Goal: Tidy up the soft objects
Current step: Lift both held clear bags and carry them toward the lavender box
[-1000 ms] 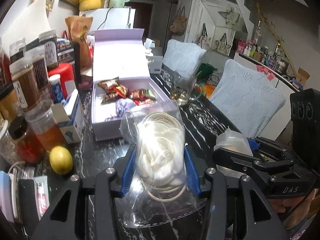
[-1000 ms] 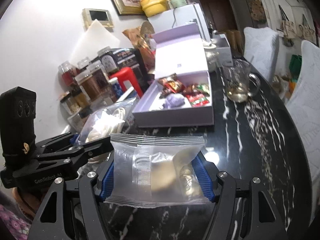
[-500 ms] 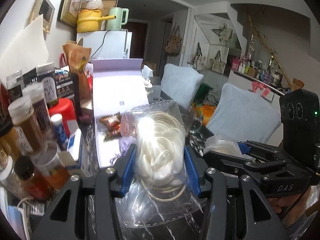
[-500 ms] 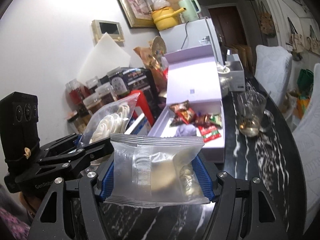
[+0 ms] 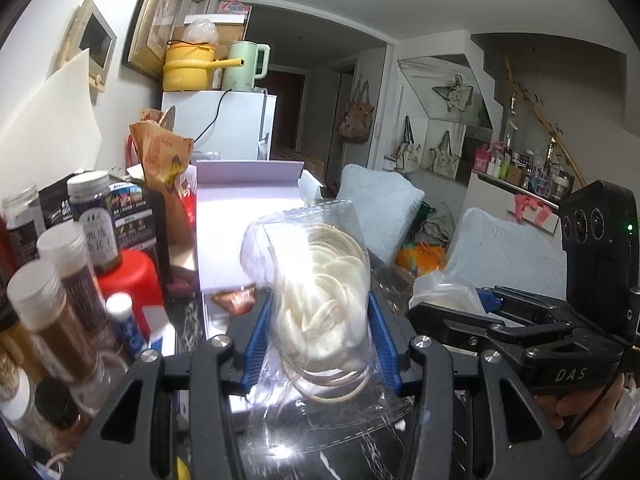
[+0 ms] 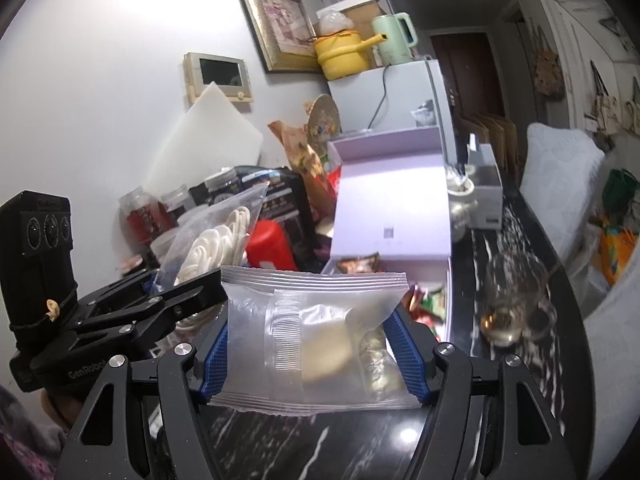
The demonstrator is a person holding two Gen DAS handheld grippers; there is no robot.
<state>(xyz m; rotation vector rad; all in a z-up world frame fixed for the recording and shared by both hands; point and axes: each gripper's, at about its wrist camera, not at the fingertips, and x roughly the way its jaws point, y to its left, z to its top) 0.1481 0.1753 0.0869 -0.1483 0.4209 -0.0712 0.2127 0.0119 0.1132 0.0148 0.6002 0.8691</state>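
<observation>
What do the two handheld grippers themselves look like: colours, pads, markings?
Both are matte black plastic frames with silver screw heads and blue textured finger pads. The left gripper reads "GenRobot" on its side; the right gripper reads "DAS". Each carries a black camera box with three round lenses; the right one shows a green light.

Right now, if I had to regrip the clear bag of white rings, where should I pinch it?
Judging by shape, grip the clear bag of white rings across its bulging middle, from below as the left gripper does; the loose film above and below would likely slip.
</observation>
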